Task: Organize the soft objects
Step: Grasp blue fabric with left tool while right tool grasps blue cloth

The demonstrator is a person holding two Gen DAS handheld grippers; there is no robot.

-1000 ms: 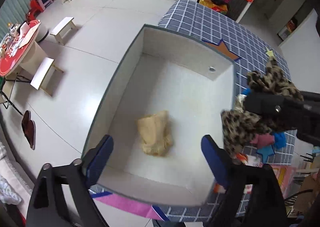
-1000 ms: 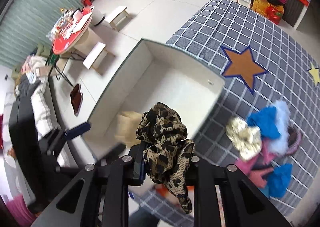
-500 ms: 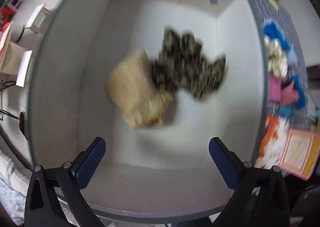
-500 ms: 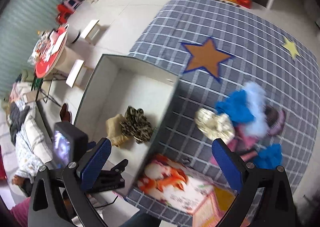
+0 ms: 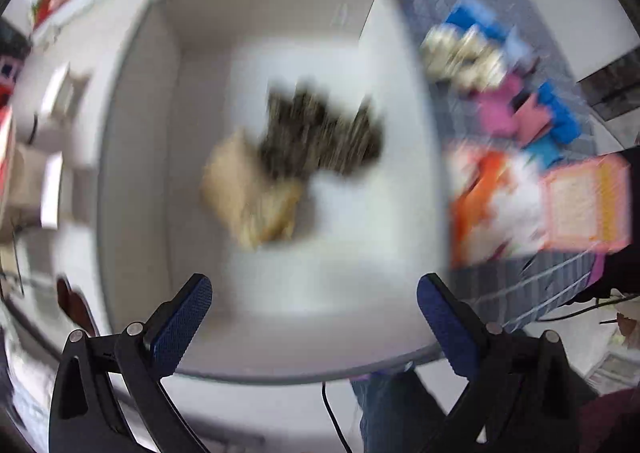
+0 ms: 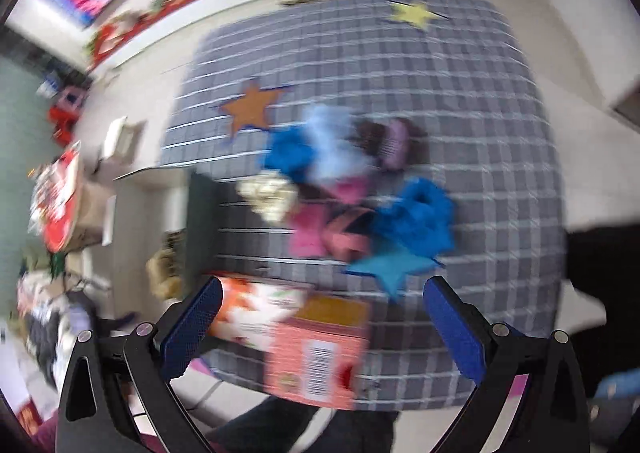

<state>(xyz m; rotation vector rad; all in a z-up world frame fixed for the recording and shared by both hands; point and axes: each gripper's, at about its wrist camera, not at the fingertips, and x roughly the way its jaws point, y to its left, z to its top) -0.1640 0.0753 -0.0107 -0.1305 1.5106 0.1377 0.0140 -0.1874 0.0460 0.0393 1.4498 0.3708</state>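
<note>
White walls make a big open box (image 5: 136,157) in the middle of the left wrist view, and two soft things lie on its floor: a spotted brown cloth (image 5: 320,137) and a tan cloth (image 5: 252,197), touching each other. The left gripper (image 5: 312,317) hangs over the near side of the box with its blue pads far apart and nothing between them. On the right of that view, more soft things sit on the grey checked rug (image 5: 560,277). In the right wrist view the picture is blurry, but a pile of soft things (image 6: 352,189) in blue, pink and cream lies on the rug in the middle of the frame. The box edge (image 6: 200,225) shows at the left. The right gripper (image 6: 320,329) has just opened wide and is empty, above a pink printed box (image 6: 316,357) at the bottom. I think the spotted cloth is put away now. Next, a gripper should go down to the pile, pinch one soft thing and carry it to the white box.
</note>
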